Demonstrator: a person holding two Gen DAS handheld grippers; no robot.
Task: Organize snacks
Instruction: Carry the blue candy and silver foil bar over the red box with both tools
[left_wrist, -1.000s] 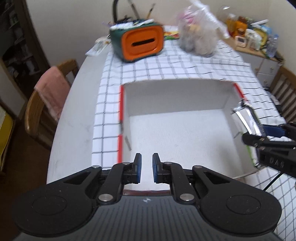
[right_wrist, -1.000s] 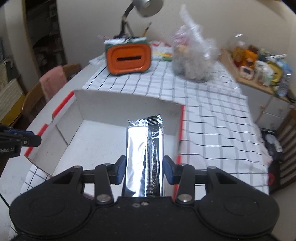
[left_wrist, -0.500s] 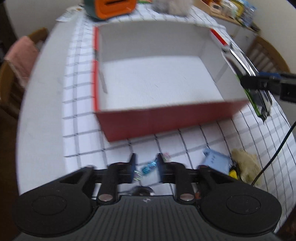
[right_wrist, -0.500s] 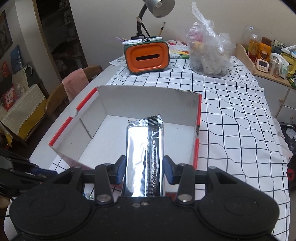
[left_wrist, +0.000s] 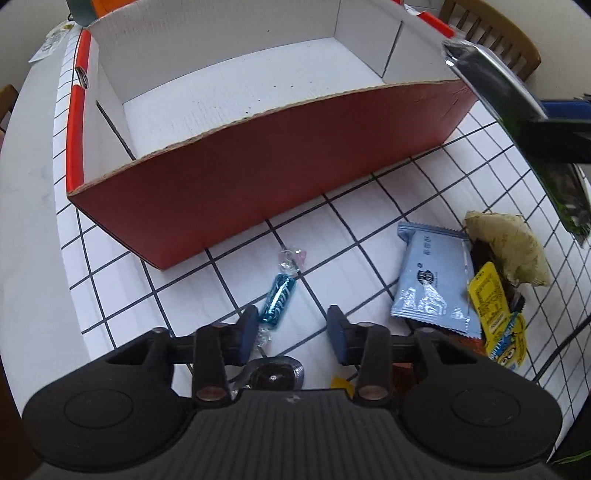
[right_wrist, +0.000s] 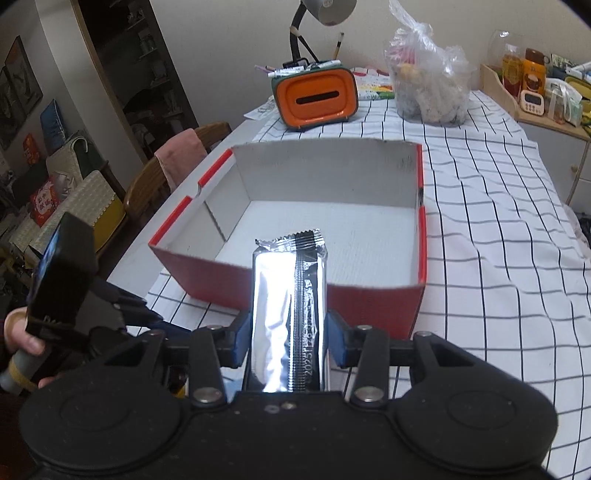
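box (right_wrist: 332, 229): open top, floor bare, entry from above free | near red wall (left_wrist: 258, 177) stands between snacks and box floor | lower centre, left-wrist frame: blue candy (left_wrist: 279, 301) on bench (left_wrist: 177, 280), bare cloth beside it | lower right: snack pile (left_wrist: 480, 288) crowds the bench | far end: orange case (right_wrist: 317, 98), plastic bag (right_wrist: 428, 81)

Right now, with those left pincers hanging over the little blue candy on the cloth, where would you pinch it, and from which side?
Grip the blue candy across its plump middle, coming straight down from above. It lies flat on the tablecloth, long and narrow, with thin twisted ends that would likely slip. The left gripper has its jaws closing slightly; the candy lies by the left pad, so shift left to centre it.
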